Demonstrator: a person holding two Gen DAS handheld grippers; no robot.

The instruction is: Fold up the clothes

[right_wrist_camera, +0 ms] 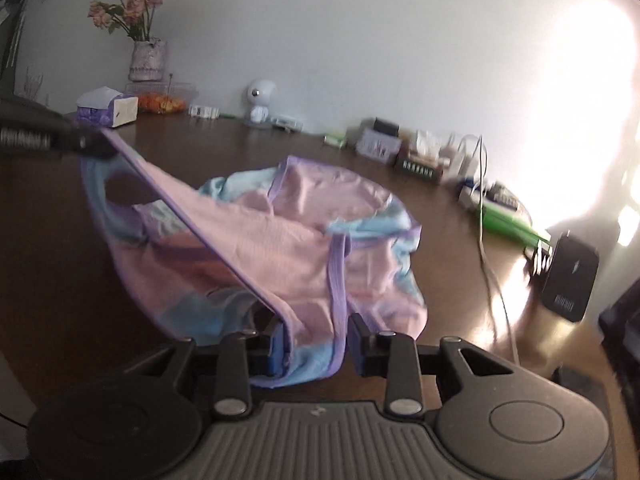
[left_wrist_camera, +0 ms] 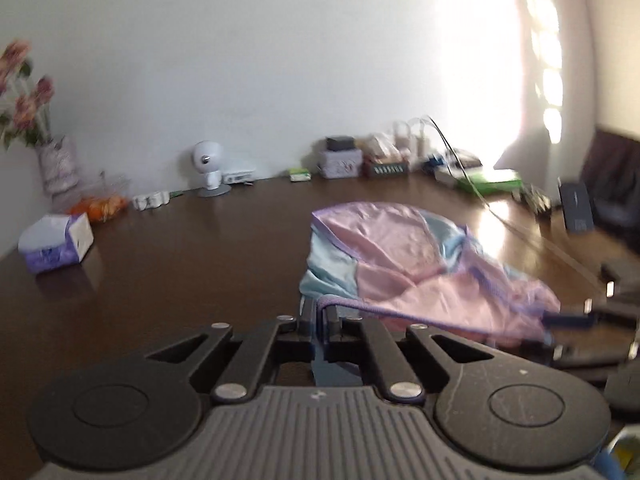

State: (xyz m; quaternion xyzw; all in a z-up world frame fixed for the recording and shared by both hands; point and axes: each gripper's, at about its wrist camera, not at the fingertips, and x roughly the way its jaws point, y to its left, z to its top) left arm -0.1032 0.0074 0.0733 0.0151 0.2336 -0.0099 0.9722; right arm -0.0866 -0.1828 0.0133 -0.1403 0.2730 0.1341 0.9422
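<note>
1. On a dark brown wooden table [left_wrist_camera: 168,264] lies a small pink garment [left_wrist_camera: 404,256] with pale blue panels and purple trim, part of it lifted off the surface and the rest slumped in a rumpled heap.
2. Its purple trimmed edge is pulled into a taut line that runs between the two grippers.
3. The left gripper [left_wrist_camera: 319,322] has its two black fingers closed narrowly on one end of that purple edge; from the right wrist view it appears at the far left, pinching the cloth above the table.
4. The right gripper [right_wrist_camera: 316,338] has a blue and purple corner of the garment lying between its fingers. The fingers stand somewhat apart, and I cannot tell whether they truly clamp the cloth.
5. Near the back left of the table sits a white and purple tissue box [left_wrist_camera: 56,244], with a bag of orange fruit [left_wrist_camera: 100,206] just beyond it.
6. A vase of pink flowers [right_wrist_camera: 147,62] stands against the white wall behind them.
7. A small round white camera [right_wrist_camera: 260,102] on a stand sits further along the back edge, beside small boxes and clutter.
8. A green flat object [right_wrist_camera: 508,222] and a thin cable lie toward the right, near a dark upright device [right_wrist_camera: 570,278].
9. Strong sunlight washes out the wall at the right.
</note>
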